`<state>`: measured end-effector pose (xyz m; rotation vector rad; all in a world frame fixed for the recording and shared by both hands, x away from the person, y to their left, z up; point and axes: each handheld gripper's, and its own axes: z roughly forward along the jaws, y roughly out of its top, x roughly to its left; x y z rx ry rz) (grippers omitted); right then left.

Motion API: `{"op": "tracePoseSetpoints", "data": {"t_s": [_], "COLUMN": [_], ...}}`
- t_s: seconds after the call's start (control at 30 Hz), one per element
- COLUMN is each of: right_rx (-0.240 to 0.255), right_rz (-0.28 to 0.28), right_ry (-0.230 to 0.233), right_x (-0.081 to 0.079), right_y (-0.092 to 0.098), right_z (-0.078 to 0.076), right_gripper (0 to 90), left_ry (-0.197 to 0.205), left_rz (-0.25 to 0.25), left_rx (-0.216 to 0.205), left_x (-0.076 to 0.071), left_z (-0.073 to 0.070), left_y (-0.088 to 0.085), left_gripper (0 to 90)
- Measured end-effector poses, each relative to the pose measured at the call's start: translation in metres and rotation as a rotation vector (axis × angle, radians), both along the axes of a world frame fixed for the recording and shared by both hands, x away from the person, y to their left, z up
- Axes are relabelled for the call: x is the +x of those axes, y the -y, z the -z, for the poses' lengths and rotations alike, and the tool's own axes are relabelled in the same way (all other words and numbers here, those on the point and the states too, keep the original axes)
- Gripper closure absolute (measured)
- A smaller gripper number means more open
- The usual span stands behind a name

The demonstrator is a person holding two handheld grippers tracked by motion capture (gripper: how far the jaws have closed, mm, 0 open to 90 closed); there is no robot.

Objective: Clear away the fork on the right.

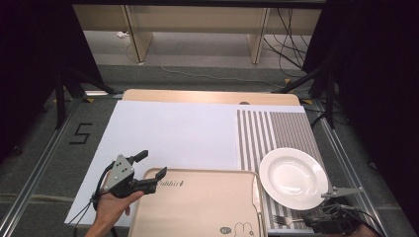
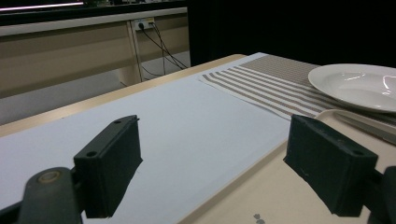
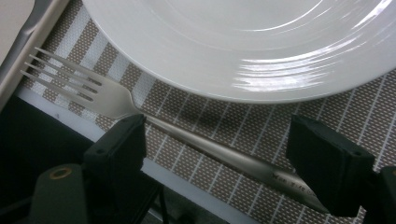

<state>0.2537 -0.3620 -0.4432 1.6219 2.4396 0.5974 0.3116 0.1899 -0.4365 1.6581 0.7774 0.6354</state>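
The high view looks forward and down from above the person's side of the table (image 1: 207, 96), taking in its whole top and the floor beyond its far edge. The left gripper view sits low near the table's near-left part, facing across the white sheet (image 2: 187, 121) toward the far-right corner. The right gripper view hangs close over the near-right edge, pointing steeply down. All three share the white plate (image 1: 293, 177) on the striped mat (image 3: 196, 112).

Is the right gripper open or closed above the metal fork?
Open. The right gripper has its black fingers wide apart, with the silver metal fork lying between them on the striped placemat, not gripped.
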Motion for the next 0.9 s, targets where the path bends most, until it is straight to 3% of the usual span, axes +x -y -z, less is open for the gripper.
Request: {"op": "tracePoseSetpoints", "data": {"t_s": [0.03,0.1,0.17,0.2,0.23,0.27,0.3,0.4,0.47,0.5,0.53,0.6,0.63,0.83,0.87,0.9], "right_rx": [-0.004,-0.03,-0.02,-0.032,-0.034,-0.024,-0.019,-0.038,-0.046,-0.051,-0.044,-0.052,-0.055,-0.058,-0.07,-0.073], "right_rz": [-0.027,-0.048,-0.036,-0.063,-0.061,-0.071,-0.031,-0.084,-0.07,-0.083,-0.065,-0.097,-0.078,-0.112,-0.094,-0.102], "right_ry": [0.027,-0.002,-0.017,0.004,-0.013,0.002,-0.036,-0.013,-0.036,-0.024,-0.052,-0.033,-0.063,-0.038,-0.075,-0.071], "right_x": [0.001,0.001,0.002,0.003,0.002,0.004,0.002,0.005,0.004,0.005,0.004,0.006,0.005,0.007,0.006,0.007], "right_y": [0.001,0.0,-0.003,-0.002,-0.003,-0.003,-0.007,-0.007,-0.01,-0.01,-0.012,-0.012,-0.014,-0.014,-0.016,-0.015], "right_z": [0.003,0.003,0.002,0.004,0.004,0.005,0.004,0.007,0.006,0.008,0.008,0.01,0.009,0.013,0.011,0.011], "right_gripper": [21.8,22.3,23.1,23.4,23.5,23.9,24.1,25.1,25.7,26.2,26.7,27.5,28.3,32.0,32.6,33.1], "left_ry": [-0.001,-0.001,-0.002,-0.001,-0.001,-0.001,-0.002,-0.001,-0.001,-0.001,-0.001,-0.001,-0.001,0.003,0.003,0.003], "left_rz": [0.0,0.0,0.0,0.0,0.0,0.0,0.0,0.001,0.002,0.002,0.002,0.001,0.002,0.008,0.008,0.008], "left_rx": [-0.001,-0.001,-0.002,-0.001,-0.002,-0.002,-0.002,-0.001,0.002,0.002,0.002,0.001,0.0,-0.002,-0.003,-0.003], "left_x": [0.0,0.0,0.0,0.0,0.0,0.0,0.0,0.0,0.0,0.0,0.0,0.001,0.001,0.001,0.001,0.001], "left_z": [0.0,0.0,0.0,0.0,0.0,0.0,0.0,0.0,0.0,0.0,0.0,0.0,0.0,0.0,0.0,0.0], "left_y": [0.0,0.0,0.0,0.0,0.0,0.0,0.0,0.0,0.0,0.0,0.0,0.0,0.0,0.001,0.001,0.001], "left_gripper": [17.5,17.5,17.5,17.5,17.5,17.5,17.4,17.4,17.5,17.4,17.4,17.5,17.4,17.5,17.4,17.4]}}
